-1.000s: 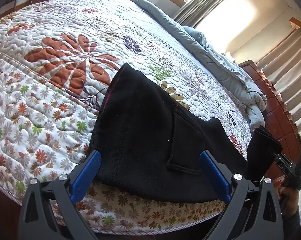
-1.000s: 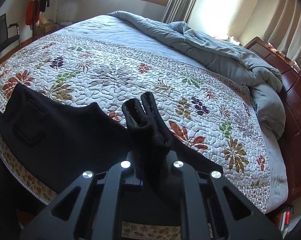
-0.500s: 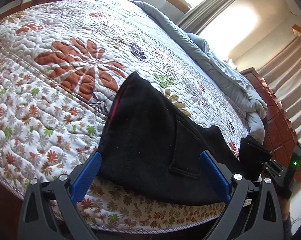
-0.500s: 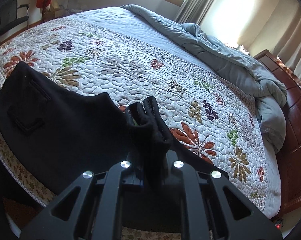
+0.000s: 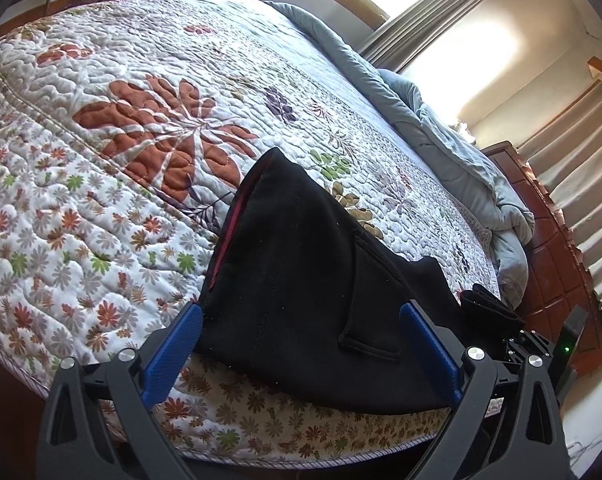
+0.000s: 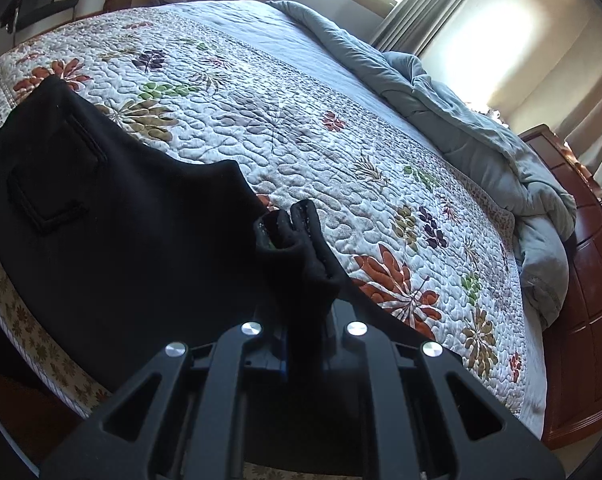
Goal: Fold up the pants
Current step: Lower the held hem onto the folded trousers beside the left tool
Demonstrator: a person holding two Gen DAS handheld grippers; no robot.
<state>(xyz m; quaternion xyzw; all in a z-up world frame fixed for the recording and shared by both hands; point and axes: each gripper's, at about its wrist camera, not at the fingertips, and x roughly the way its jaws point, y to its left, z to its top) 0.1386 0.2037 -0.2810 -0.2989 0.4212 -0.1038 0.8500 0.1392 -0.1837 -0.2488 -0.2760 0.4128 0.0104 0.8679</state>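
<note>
1. Black pants (image 5: 301,280) lie on the near edge of a bed covered by a floral quilt (image 5: 141,120), with a grey-blue duvet (image 6: 481,128) bunched along the far side.
2. The right gripper (image 6: 305,344) is clamped on a bunched, doubled end of the pants, which stands up from between its jaws.
3. The left gripper (image 5: 301,344) is open, its blue pads (image 5: 173,352) spread to either side of the pants' wider end, where a pocket (image 5: 365,304) shows; the pads do not press the cloth.
4. The pants' long axis runs along the bed's near edge, from the wide end before the left gripper across to the held end at the right.
5. Judging by this, the coming fold turns on carrying the right-held end leftward over the wide end; the right hand alone has cloth.
</note>
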